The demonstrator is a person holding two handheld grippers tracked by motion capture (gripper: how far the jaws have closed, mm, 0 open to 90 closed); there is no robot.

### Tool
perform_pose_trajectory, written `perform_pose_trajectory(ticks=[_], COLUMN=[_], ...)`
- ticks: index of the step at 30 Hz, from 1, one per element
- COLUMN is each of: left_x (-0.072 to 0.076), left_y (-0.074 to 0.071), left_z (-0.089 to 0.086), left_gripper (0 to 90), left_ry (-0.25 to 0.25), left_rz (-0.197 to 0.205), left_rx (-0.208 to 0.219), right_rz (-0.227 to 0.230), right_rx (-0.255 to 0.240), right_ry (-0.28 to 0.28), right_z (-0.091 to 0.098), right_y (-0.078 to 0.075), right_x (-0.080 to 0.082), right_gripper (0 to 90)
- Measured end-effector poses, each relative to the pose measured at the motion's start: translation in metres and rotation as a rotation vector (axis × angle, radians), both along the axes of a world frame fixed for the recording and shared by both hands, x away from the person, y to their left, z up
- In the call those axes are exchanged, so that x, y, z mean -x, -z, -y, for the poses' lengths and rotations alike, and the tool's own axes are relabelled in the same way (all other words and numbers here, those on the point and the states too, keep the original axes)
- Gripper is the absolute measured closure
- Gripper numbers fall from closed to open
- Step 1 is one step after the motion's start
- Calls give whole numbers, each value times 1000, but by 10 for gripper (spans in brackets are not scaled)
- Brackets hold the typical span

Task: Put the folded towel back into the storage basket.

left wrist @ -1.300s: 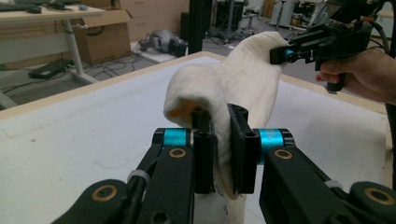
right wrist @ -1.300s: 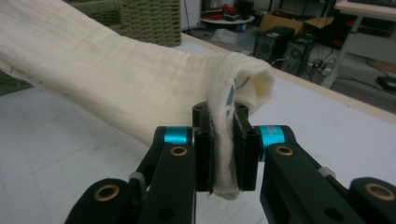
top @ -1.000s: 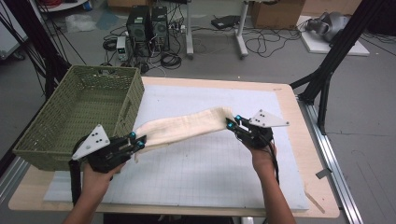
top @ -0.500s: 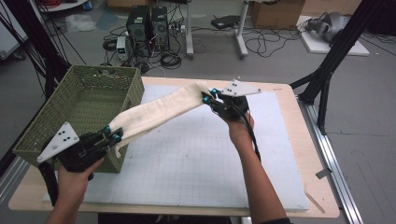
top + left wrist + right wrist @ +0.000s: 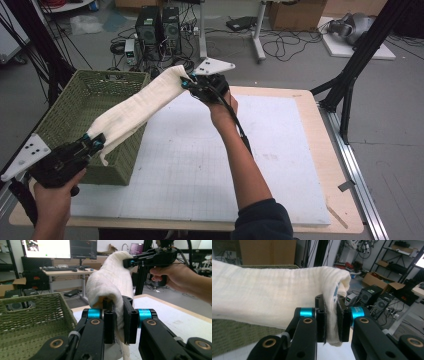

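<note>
A cream folded cloth hangs stretched in the air between both grippers, over the right rim of the green woven basket. My left gripper is shut on the cloth's near end, by the basket's front right corner. My right gripper is shut on the far end, raised above the table's back edge. In the left gripper view the cloth runs from the black jaws up to the right gripper. In the right gripper view the cloth folds over the jaws, with the basket below.
A white gridded mat covers the wooden table. The basket stands at the table's left edge. Behind the table are computer towers, cables and a black frame leg at the right.
Both grippers carried the cloth left and upward, from low over the mat to above the basket's right rim. The right gripper rose most, moving toward the back edge; the left drew leftward.
</note>
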State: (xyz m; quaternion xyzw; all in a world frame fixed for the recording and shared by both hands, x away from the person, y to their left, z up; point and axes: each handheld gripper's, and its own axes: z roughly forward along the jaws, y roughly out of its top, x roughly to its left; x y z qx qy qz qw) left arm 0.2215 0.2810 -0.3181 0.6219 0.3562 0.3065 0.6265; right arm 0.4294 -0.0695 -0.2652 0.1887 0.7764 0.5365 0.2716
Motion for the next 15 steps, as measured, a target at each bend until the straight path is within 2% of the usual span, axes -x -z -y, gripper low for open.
perform_pose_trajectory(ticks=[3,7,10,15], left_x=[1,3,3,4], left_y=[-1,-3,-4,-4], left_z=[-5,-9,-13,-21], left_gripper=[815,815,815,815], left_ry=[-14,-31,-53,-92], left_rz=[4,10,11,-1], left_rx=[7,1,2,-6], right_rz=[11,3,6,4], right_rx=[-3,11,1,0], right_ry=[-1,-2,-1,-14], right_z=[-15,-34,-49,-73], right_y=[-4,-7,-11,-15], right_x=[-6,-16,-23,-33], right_gripper=[812,812,812,812])
